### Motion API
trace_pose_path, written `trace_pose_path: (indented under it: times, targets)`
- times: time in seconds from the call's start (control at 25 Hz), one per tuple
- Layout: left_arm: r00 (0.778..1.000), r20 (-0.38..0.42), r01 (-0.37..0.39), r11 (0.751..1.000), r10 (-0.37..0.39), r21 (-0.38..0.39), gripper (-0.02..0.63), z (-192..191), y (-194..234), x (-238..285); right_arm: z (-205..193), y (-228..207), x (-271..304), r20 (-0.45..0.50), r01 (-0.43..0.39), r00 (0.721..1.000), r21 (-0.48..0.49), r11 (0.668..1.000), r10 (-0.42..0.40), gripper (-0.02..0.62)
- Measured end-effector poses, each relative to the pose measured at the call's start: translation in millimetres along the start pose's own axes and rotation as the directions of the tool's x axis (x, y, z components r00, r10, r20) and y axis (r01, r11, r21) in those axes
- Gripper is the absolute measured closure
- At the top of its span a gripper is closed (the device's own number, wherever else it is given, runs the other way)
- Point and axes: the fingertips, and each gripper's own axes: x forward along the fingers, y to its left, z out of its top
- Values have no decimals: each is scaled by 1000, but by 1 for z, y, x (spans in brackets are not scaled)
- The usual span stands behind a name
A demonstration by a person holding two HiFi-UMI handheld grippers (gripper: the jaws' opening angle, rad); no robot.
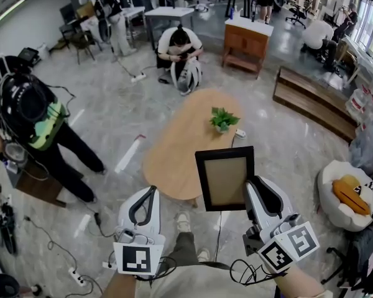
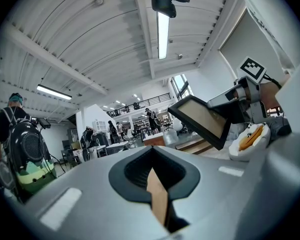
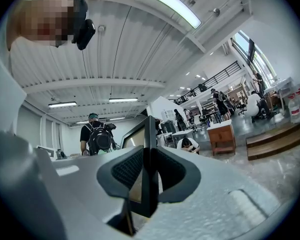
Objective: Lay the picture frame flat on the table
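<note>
Two white handheld grippers fill the bottom of the head view. The right gripper is clamped on the right edge of a black rectangular picture frame with a tan panel. Its own view shows the frame edge-on, pinched between the dark pads. The left gripper has its jaws drawn together with nothing between them and sits to the frame's left, not touching it.

The frame is held upright in the air, over the near right edge of an oval light wooden table, apart from the tabletop. A small green potted plant stands near the table's far right edge.

The step in hand looks like carrying the frame to the table. The next move likely calls for tipping it level over bare wood short of the plant, lowering it until it rests, then releasing.
</note>
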Motion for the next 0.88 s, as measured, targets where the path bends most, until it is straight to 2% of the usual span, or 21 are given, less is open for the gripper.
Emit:
trace_pose_path:
  times: [0.44, 0.88]
  targets:
    - [999, -31, 32, 999, -31, 28, 586, -21, 33, 65, -7, -25, 70, -43, 11, 999, 1, 1000, -11, 512]
    - [995, -66, 80, 997, -81, -18, 586, -50, 92, 144, -10, -46, 172, -80, 49, 996, 5, 999, -48, 512]
